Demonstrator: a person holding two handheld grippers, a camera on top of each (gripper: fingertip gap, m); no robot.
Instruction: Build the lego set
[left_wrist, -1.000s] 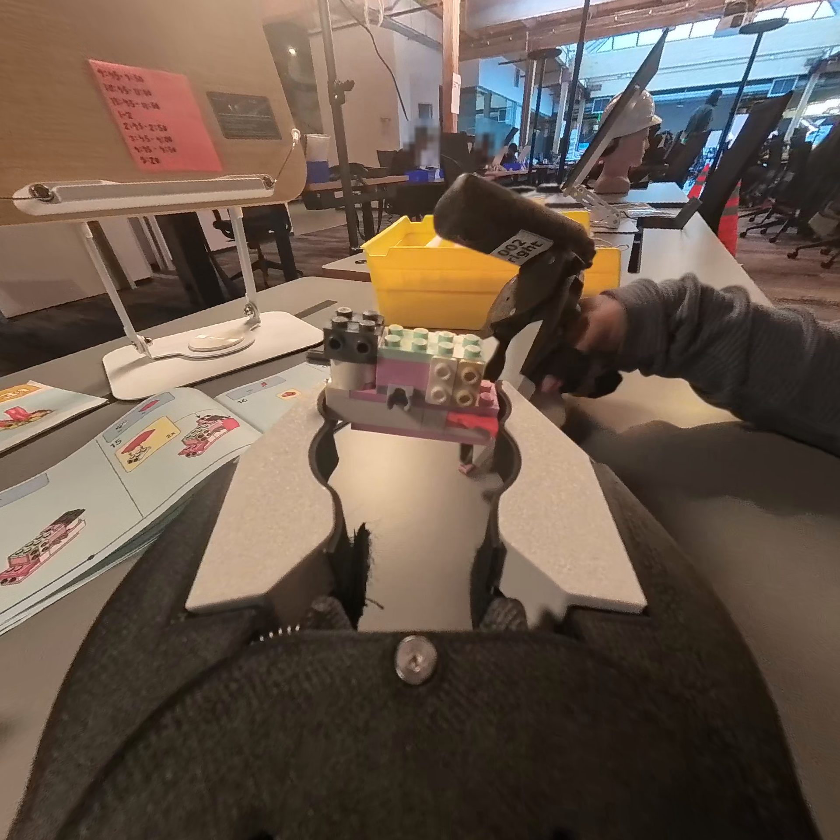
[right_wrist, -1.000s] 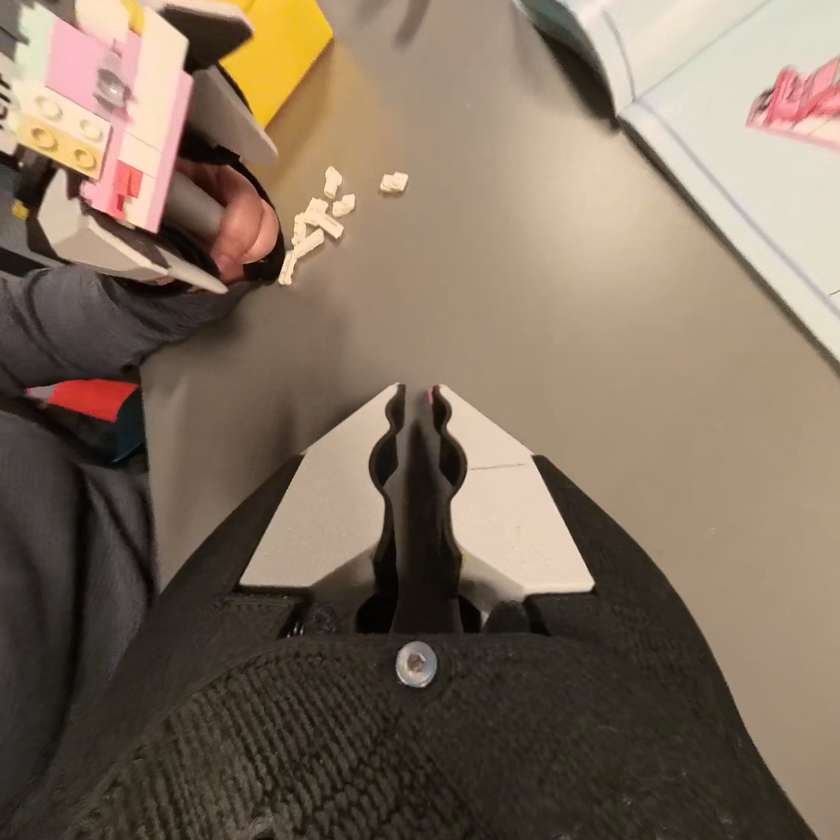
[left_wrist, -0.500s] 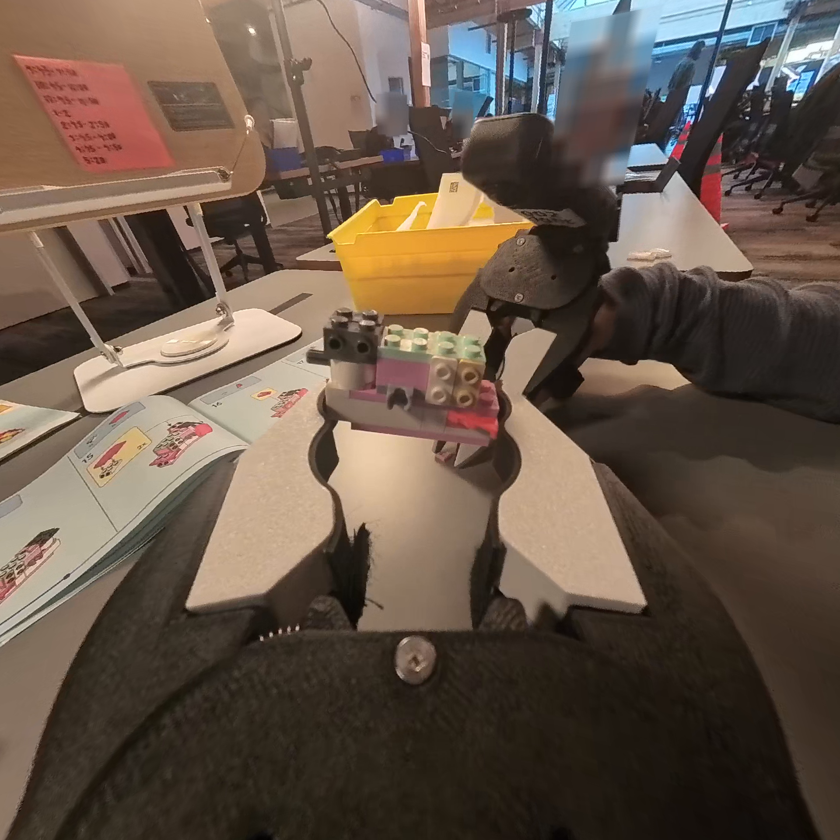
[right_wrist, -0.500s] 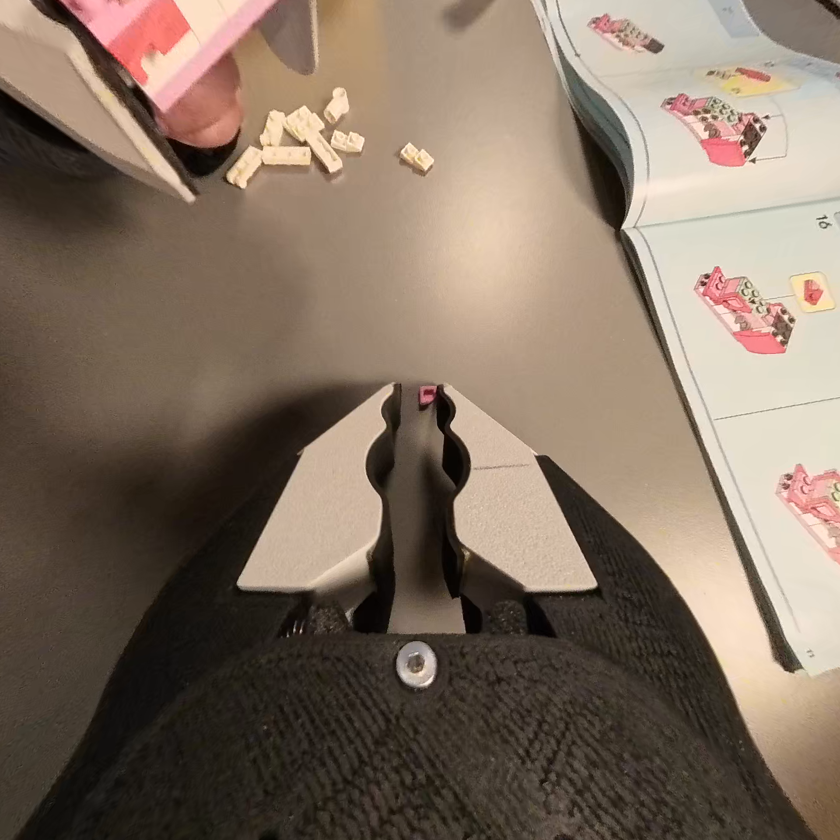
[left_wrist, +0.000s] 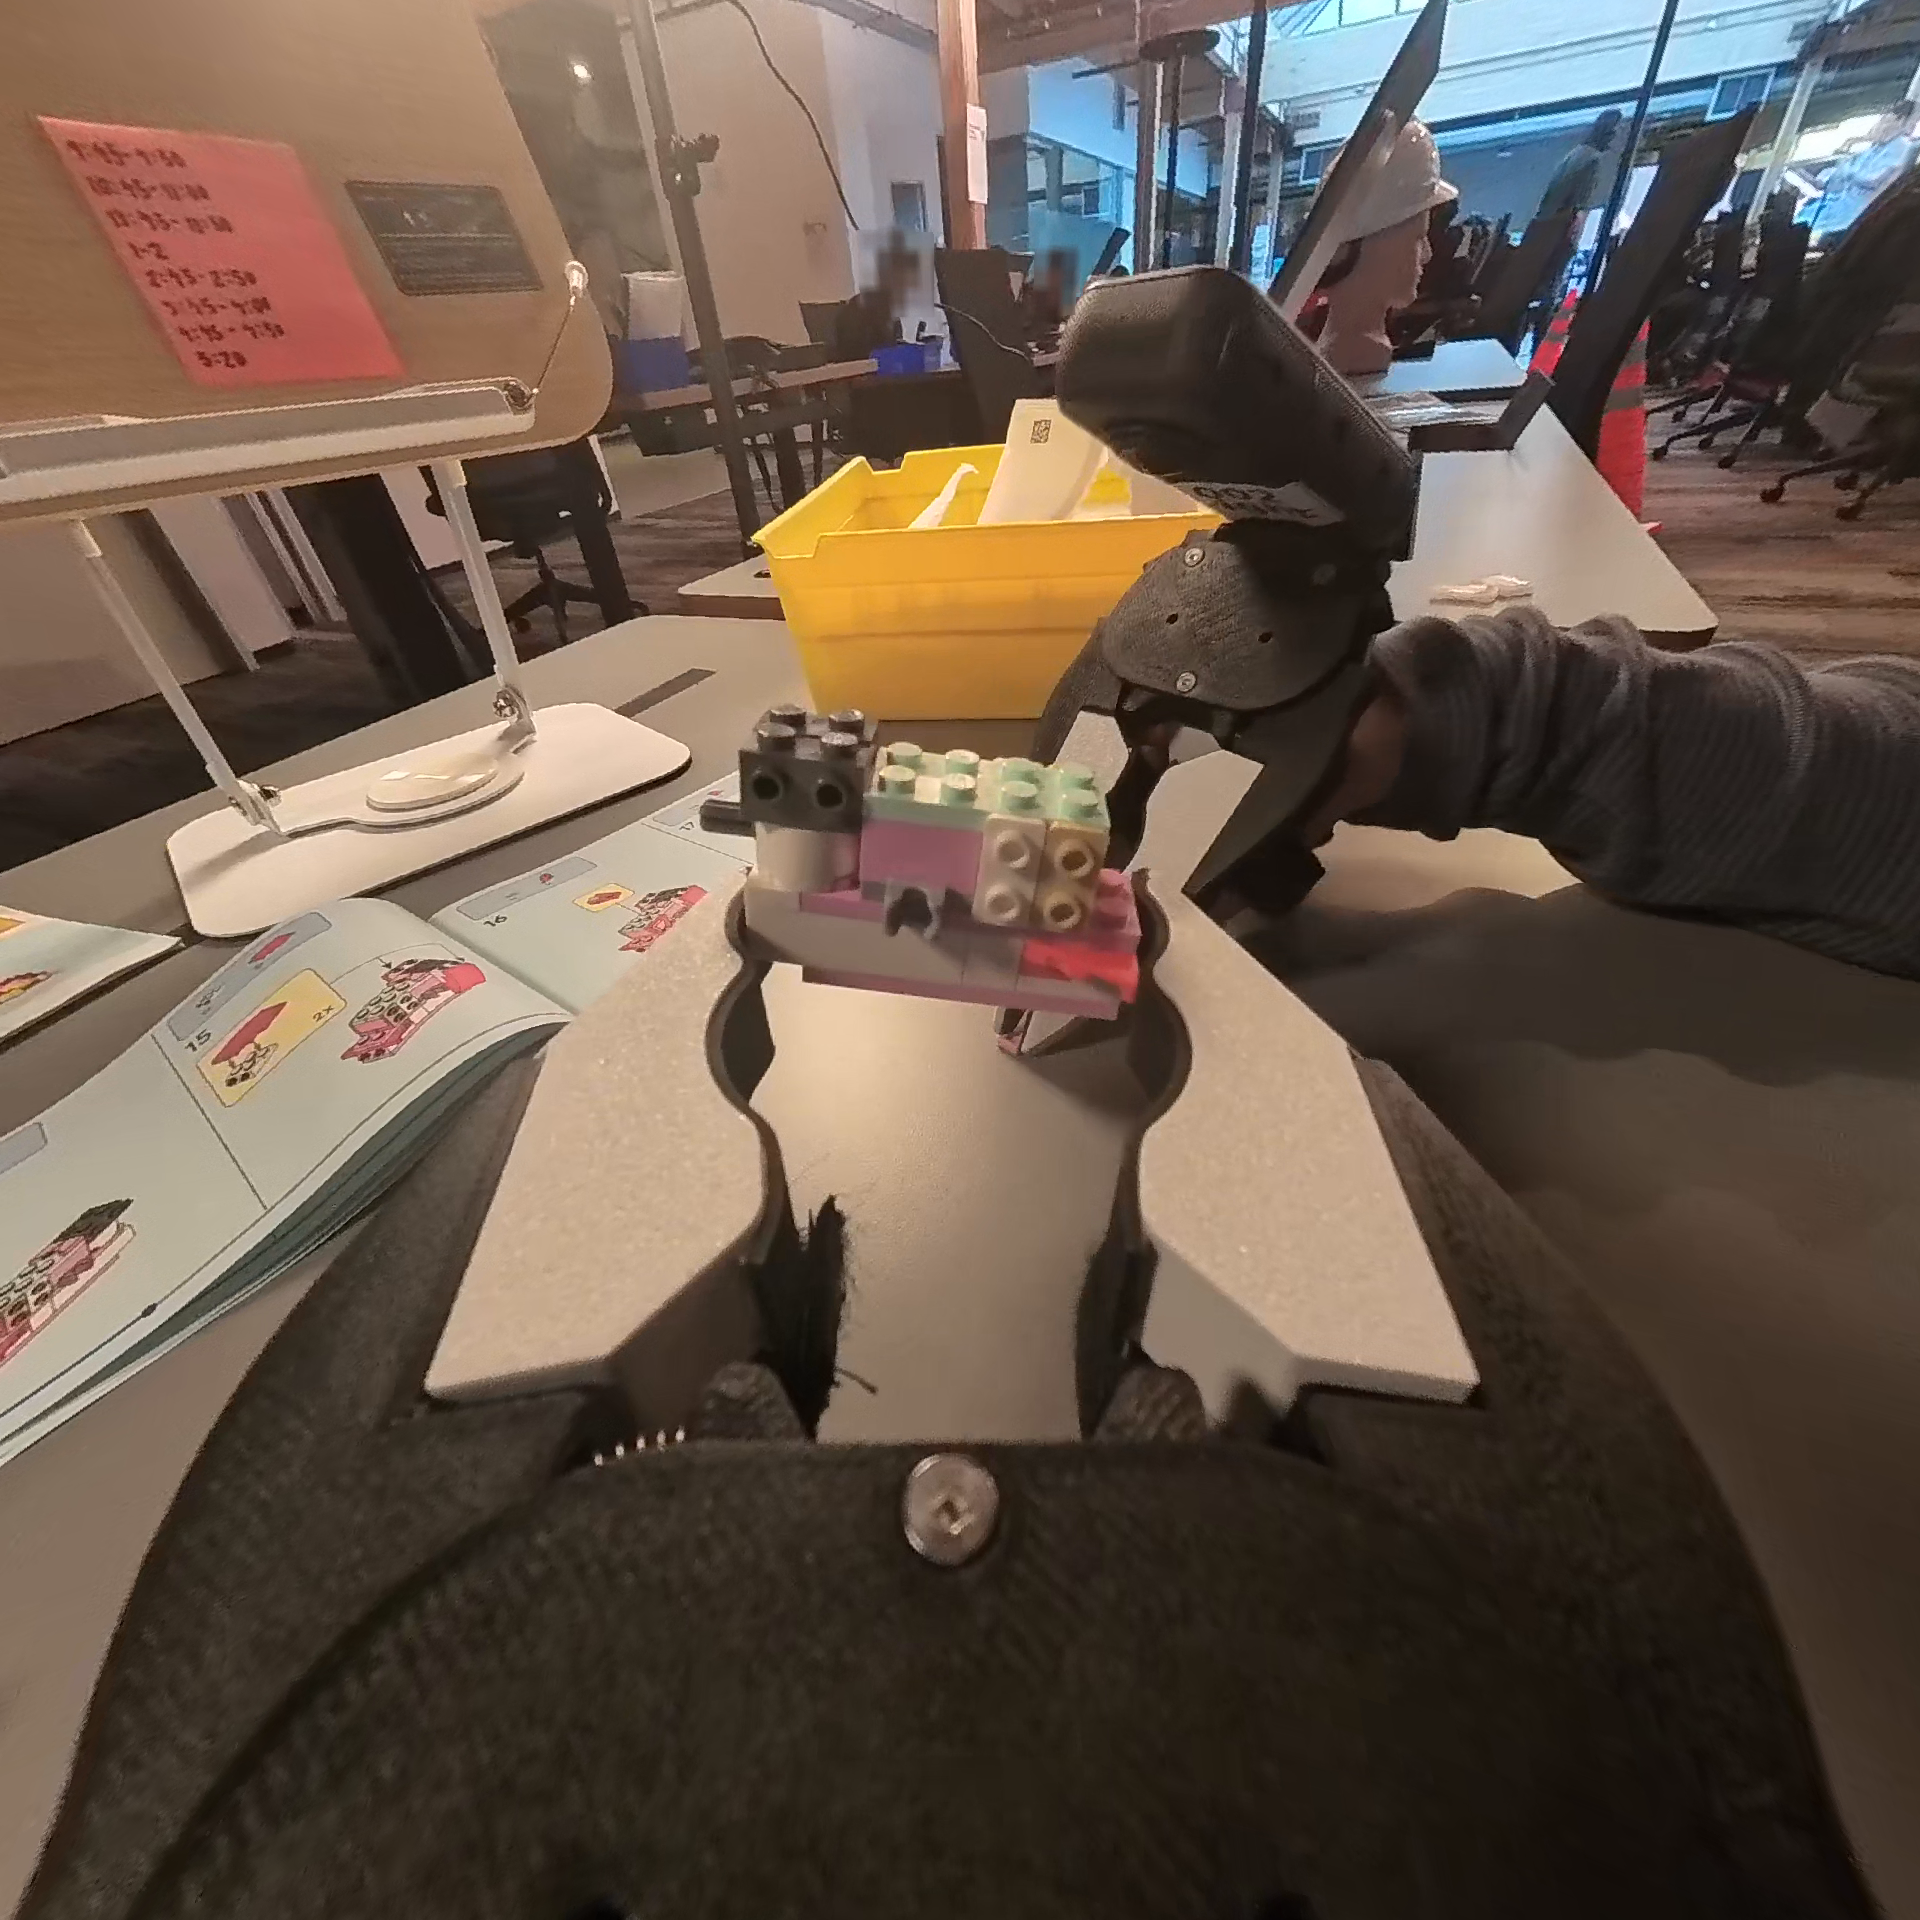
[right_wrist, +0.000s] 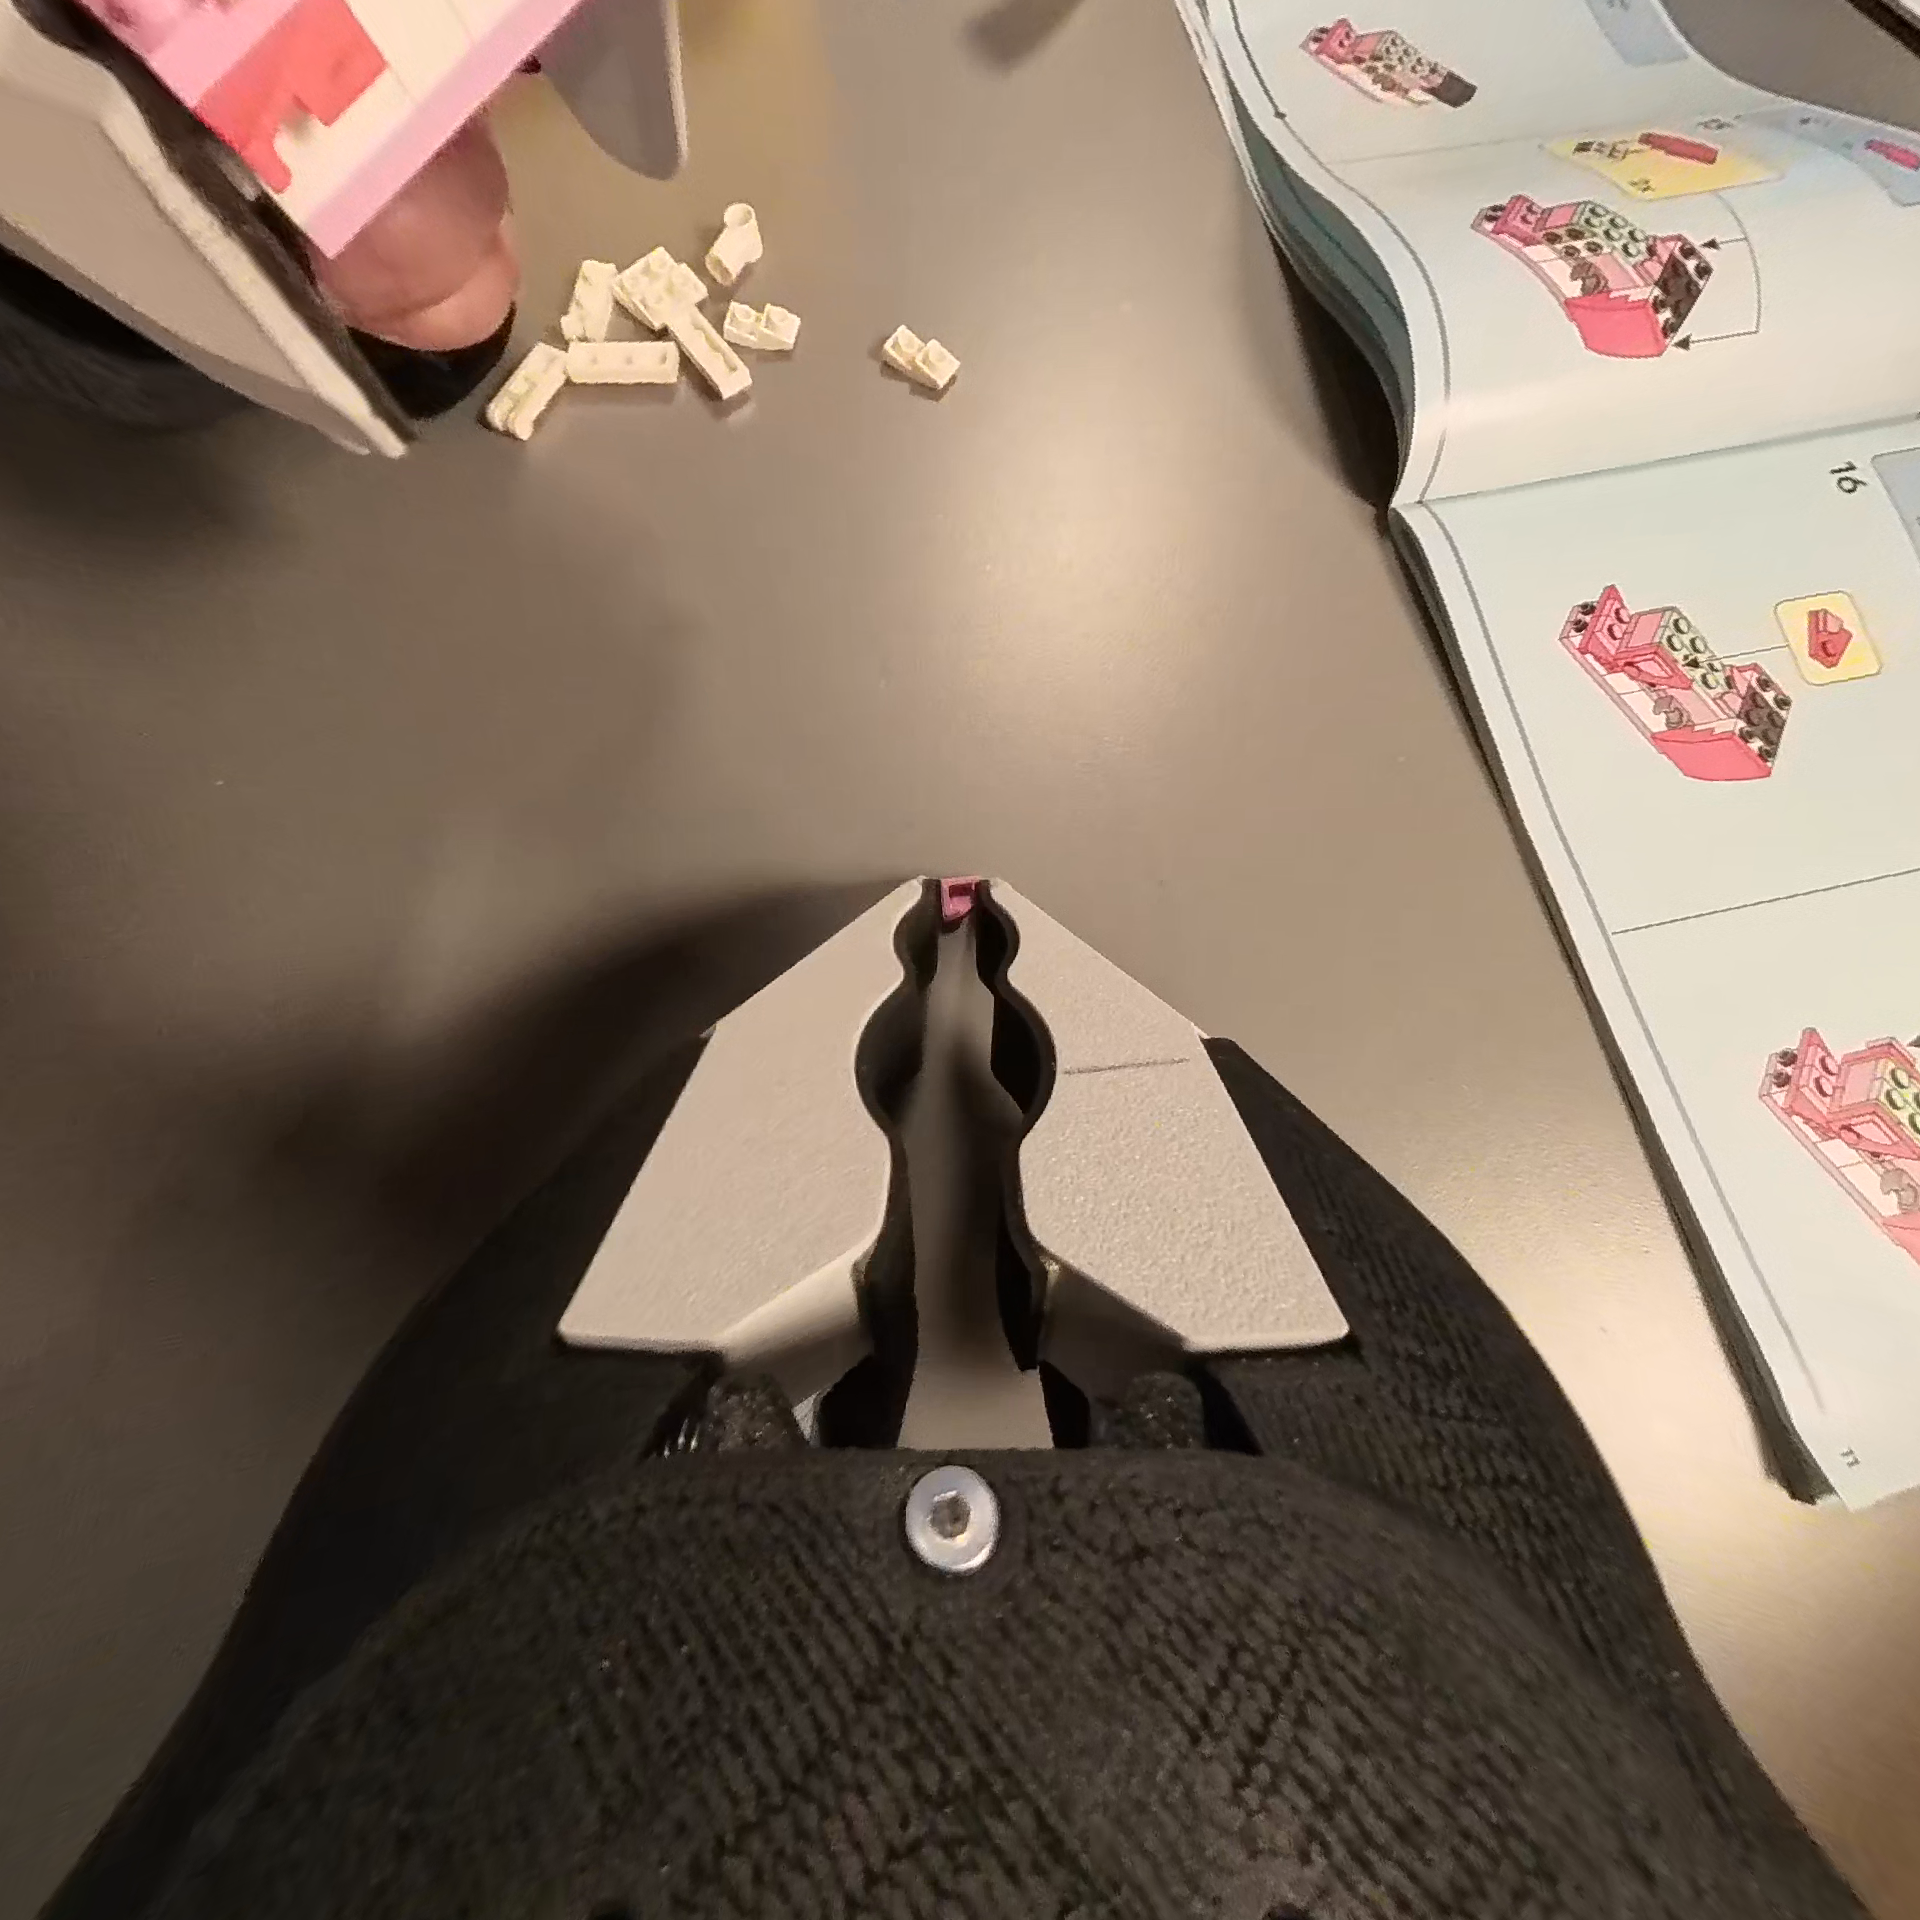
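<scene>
My left gripper (left_wrist: 945, 925) is shut on a small brick model (left_wrist: 935, 883), pink and grey with mint, cream and black bricks on top, and holds it above the grey table (left_wrist: 1558, 1143). In the right wrist view the model's pink underside (right_wrist: 343, 94) shows at the top left. My right gripper (right_wrist: 958, 896) is shut on a tiny pink brick (right_wrist: 956, 900) pinched at its very tips. In the left wrist view, the right gripper (left_wrist: 1023, 1039) points down just behind and below the model's right end.
Several loose white bricks (right_wrist: 644, 322) lie on the table near the left gripper. An open instruction booklet (right_wrist: 1662, 520) lies to the right, and also shows in the left wrist view (left_wrist: 260, 1039). A yellow bin (left_wrist: 956, 623) and a white stand base (left_wrist: 416, 800) sit farther back. Left tips to right tips: about 10 cm.
My right gripper's pads opened a little around the tiny pink brick, then closed on it, while the gripper swung to point down at the table. The left gripper held the model steady.
</scene>
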